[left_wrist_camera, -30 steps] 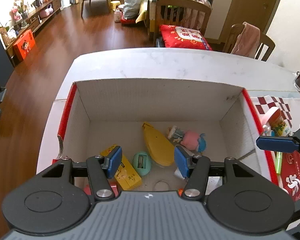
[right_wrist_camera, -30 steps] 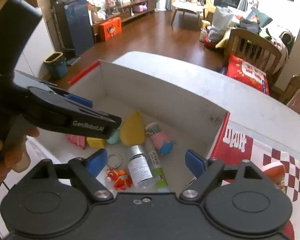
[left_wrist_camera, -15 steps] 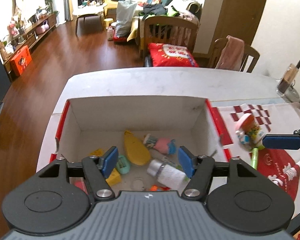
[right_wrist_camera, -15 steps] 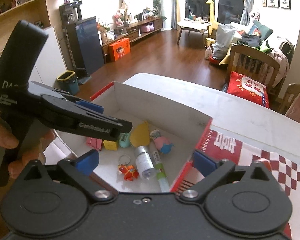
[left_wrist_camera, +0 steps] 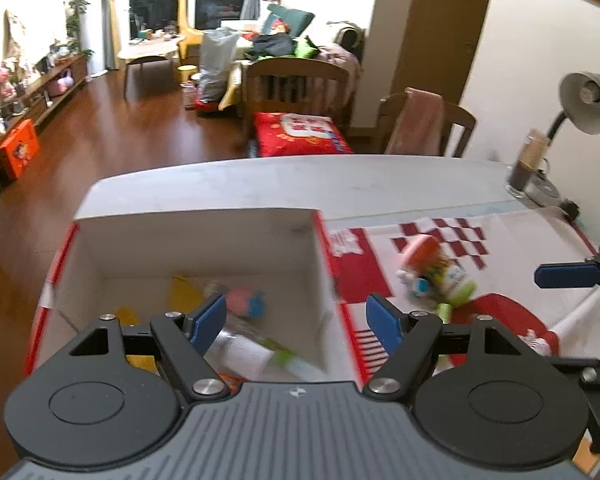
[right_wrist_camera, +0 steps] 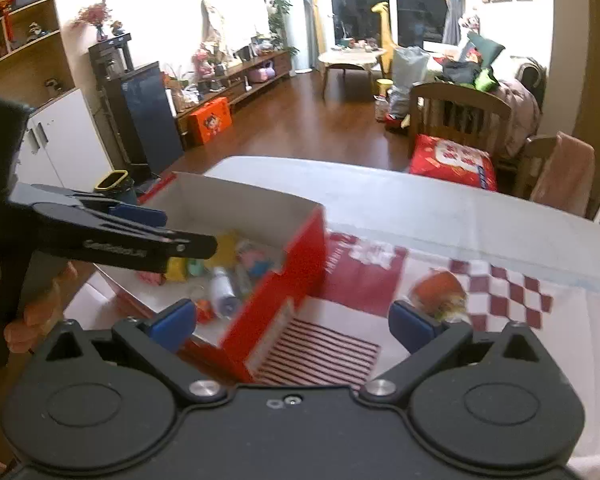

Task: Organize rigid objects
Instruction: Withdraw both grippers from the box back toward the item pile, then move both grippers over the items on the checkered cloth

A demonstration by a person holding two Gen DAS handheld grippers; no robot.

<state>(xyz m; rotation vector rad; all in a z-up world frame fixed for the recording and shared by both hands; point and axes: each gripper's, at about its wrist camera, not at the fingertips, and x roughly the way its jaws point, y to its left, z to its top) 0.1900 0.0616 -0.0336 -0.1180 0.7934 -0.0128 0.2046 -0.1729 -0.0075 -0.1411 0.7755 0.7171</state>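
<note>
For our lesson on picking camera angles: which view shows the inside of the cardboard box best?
The left wrist view. It looks down into the box, showing its floor and blurred contents, including a bottle. The right wrist view sees the box from the side; its red wall hides part of the inside.

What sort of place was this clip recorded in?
Most likely a home's open living and dining room. A white table with wooden chairs stands on dark wood flooring, with a sofa piled with clothes and a low TV shelf beyond. A box of small toys sits on the table.
</note>
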